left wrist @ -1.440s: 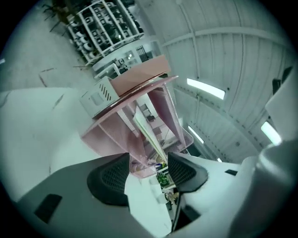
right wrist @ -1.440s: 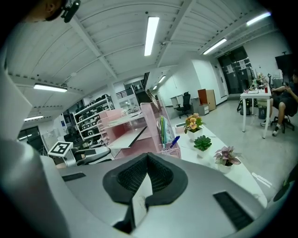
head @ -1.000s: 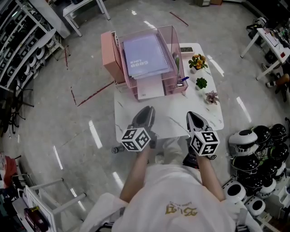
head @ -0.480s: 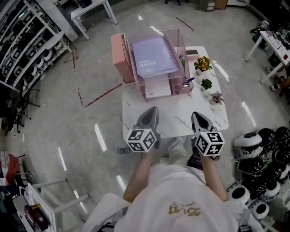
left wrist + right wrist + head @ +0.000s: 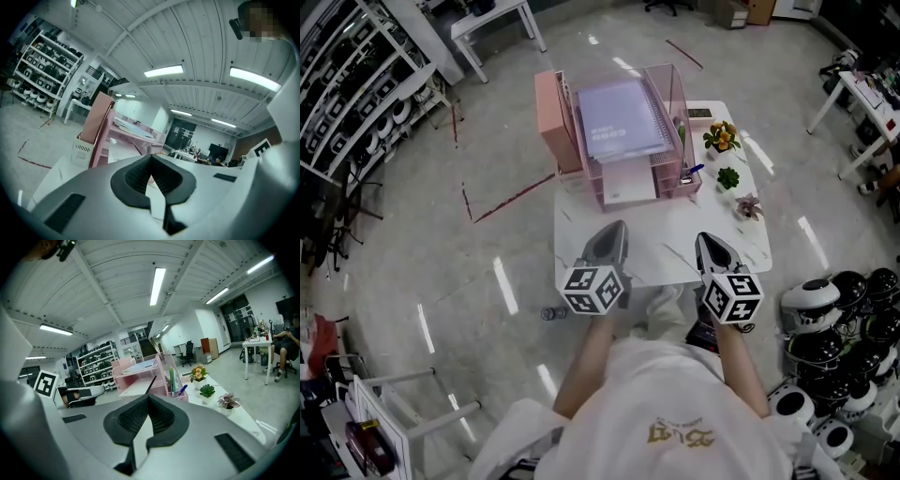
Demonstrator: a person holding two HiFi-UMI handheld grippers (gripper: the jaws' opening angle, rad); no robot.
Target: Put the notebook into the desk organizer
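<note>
Right now one purple notebook (image 5: 623,119) lies flat on the top tray of the single pink desk organizer (image 5: 551,122), at the white table's (image 5: 675,251) far end (three small potted plants (image 5: 728,176) line its right side). Two grippers hang over the near edge, left gripper (image 5: 614,228) and right gripper (image 5: 705,238), each with jaws pressed together on nothing.

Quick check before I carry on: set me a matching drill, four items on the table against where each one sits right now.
Things:
1. lavender spiral notebook
2. blue pen
3. potted plant with orange flowers
4. potted plant with pinkish leaves

Places:
A. plant row, end nearest the person
B. top tray of the pink plastic desk organizer
C. plant row, far end
D. sticking out of the organizer's right-end compartment

Pairs: 1-B, 2-D, 3-C, 4-A
</note>
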